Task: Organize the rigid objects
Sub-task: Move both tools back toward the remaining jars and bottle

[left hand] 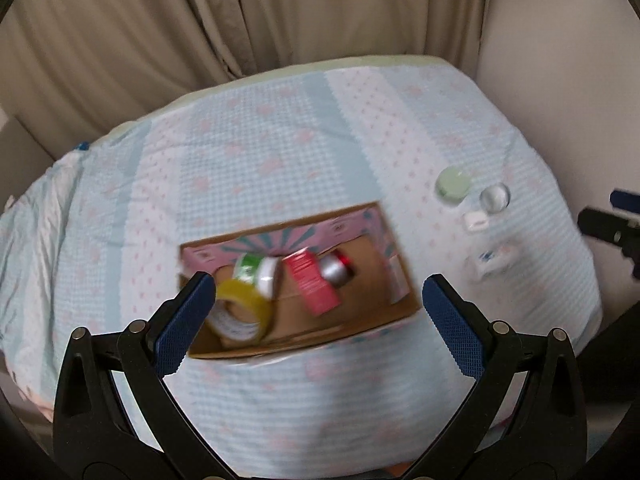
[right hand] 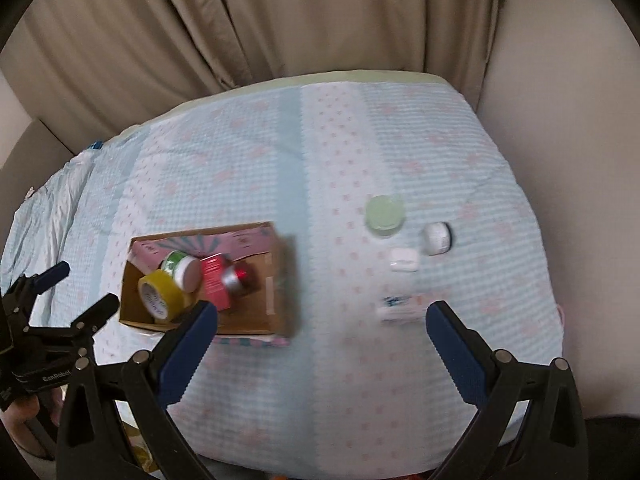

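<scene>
An open cardboard box lies on the bed and holds a yellow tape roll, a green-and-white jar, a red box and a silver can. To its right on the cover lie a green round lid, a small clear-white jar, a white case and a white tube. My left gripper is open above the box. My right gripper is open above the cover, between the box and the tube.
The bed has a light blue and pink patterned cover. Beige curtains hang behind it and a wall stands at the right. The bed's near edge lies just below the grippers.
</scene>
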The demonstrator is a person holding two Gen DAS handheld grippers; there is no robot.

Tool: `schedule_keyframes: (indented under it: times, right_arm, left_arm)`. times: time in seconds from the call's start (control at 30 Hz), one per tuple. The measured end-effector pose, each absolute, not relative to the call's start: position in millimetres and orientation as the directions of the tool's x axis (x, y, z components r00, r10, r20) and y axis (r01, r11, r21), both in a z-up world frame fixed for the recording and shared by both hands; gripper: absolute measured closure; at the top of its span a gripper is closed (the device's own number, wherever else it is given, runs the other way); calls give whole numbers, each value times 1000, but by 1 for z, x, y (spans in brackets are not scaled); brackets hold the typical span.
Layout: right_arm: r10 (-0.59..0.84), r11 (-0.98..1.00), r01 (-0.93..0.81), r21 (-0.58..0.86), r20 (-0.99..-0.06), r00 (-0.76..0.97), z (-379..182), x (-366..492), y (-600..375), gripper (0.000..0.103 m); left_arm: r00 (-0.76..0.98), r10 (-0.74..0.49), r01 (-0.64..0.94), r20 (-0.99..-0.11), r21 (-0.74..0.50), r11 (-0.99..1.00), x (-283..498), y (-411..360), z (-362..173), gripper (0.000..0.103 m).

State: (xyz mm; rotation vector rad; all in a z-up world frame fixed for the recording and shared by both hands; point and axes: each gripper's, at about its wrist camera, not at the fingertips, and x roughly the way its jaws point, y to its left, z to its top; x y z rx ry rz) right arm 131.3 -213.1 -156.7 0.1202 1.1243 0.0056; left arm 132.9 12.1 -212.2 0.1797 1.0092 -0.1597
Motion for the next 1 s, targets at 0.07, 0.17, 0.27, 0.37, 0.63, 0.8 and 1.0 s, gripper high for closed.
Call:
schedule_keyframes:
  times: [0.07, 0.17, 0.27, 0.37, 0.63, 0.8, 1.0]
  right_arm:
    - [64, 994, 48, 93, -901, 429, -159, 134, -241, 0]
    - [73, 996, 20, 91, -897, 435, -163, 137, -272, 0]
    - [75, 997, -15, 75, -899, 432, -172, 140, -296, 0]
    - [89, 995, -6, 95, -908, 409, -185, 140, -321, 0]
    - [148, 974, 107, 198, -922, 357, -223, 142, -358, 0]
    - [179, 945, 205, 257, -926, 333, -248, 146, -368, 0]
    - [254, 821, 430, 374, -916, 311, -292, 144, -377, 0]
  left_arm:
    - [522, -52, 190, -851, 56, 980, 138, -15, -213, 0]
    - [511, -60, 172, -858, 34, 985, 146, -44, -218, 0]
    - [502, -63, 175, -862, 30, 984, 154, -76, -224, 0]
    - [484, -62, 194, -873, 38, 980, 161, -102, -231, 0]
    - [422, -93, 275, -902, 29, 961, 190, -153, -257, 0]
    - [374, -103, 343, -922, 34, 939, 221, -183, -282, 0]
    - [296, -104, 423, -949, 33, 905, 263, -212, -326, 0]
